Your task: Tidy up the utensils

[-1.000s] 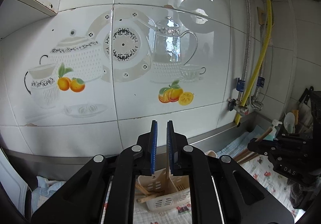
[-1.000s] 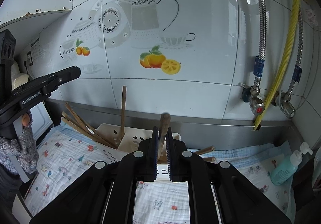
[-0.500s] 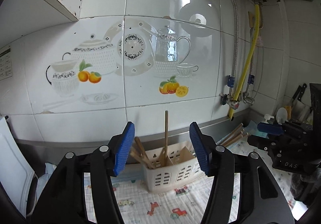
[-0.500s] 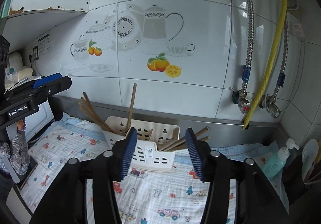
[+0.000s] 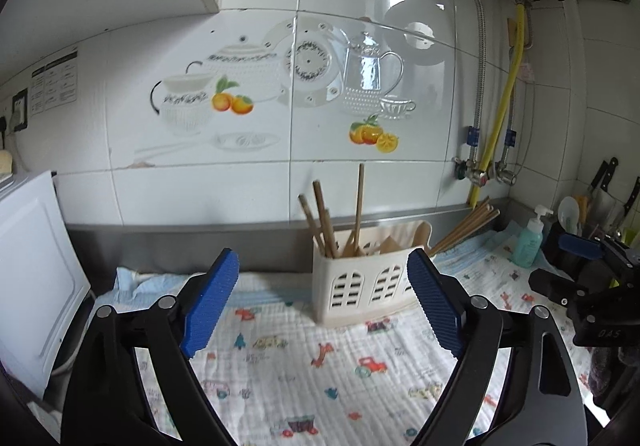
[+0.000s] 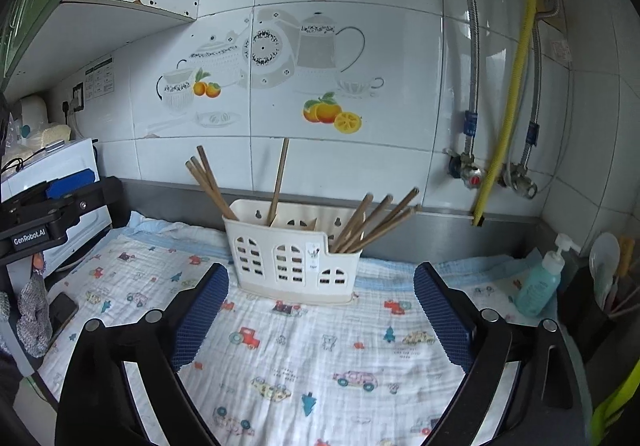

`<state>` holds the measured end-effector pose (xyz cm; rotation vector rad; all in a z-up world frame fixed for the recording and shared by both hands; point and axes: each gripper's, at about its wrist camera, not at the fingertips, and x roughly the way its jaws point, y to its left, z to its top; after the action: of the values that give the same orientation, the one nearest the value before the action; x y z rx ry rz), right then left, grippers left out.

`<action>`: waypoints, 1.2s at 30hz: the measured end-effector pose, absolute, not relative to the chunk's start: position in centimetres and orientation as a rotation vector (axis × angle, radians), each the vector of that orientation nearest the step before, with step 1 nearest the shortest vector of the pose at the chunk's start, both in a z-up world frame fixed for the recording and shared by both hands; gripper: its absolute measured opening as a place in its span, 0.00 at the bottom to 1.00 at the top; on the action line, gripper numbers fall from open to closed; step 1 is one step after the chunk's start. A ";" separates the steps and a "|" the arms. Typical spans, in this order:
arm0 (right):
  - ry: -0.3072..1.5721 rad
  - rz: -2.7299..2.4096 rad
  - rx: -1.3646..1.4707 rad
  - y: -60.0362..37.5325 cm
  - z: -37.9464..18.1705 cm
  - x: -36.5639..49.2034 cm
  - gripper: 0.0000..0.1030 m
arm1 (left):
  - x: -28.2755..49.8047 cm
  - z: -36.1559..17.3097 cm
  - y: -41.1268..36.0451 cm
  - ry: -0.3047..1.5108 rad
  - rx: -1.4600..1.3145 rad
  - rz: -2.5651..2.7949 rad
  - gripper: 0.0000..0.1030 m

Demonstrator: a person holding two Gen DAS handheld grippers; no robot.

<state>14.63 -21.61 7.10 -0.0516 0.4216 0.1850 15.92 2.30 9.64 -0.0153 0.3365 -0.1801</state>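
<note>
Left wrist view: left tongs are opening, empty, no longer pinching a chopstick. Right tongs also opening, empty. Both now stand back from the utensil holder with chopsticks on the cloth-covered counter; soap bottle stands right.

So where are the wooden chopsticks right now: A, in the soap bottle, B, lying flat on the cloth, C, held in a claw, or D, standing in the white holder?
D: the chopsticks stand leaning in the white holder on the cloth.
</note>
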 end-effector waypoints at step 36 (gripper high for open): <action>0.457 0.115 0.029 -21.7 3.2 7.0 0.93 | 7.9 5.5 3.2 0.401 0.011 -0.138 0.91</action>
<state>6.98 -21.75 3.24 0.0285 0.4567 0.1147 7.91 3.20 5.53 0.0107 0.4013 -0.1384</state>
